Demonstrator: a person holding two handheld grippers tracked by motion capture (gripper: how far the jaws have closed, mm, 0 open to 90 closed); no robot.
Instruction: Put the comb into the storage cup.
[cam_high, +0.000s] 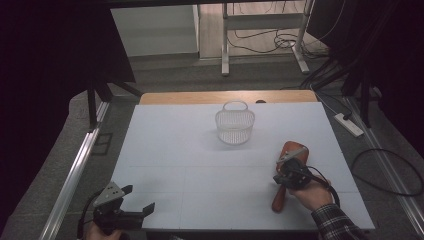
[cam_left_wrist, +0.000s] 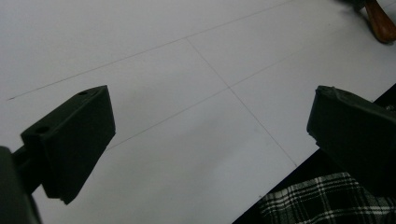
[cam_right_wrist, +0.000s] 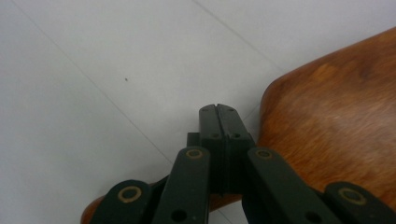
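Above wooden paddle (cam_right_wrist: 336, 121), closed right claw (cam_right_wrist: 218, 112)

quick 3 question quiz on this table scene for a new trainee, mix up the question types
1. True or false: the right gripper has its jaws wide open.
2. What lies under the right gripper: A) a metal ladle B) a wooden paddle C) a sponge?
3. Which container stands at the far middle of the table?

Key
1. False; the jaws are shut flat together.
2. B, the wooden paddle.
3. The white mesh basket; it looks empty.
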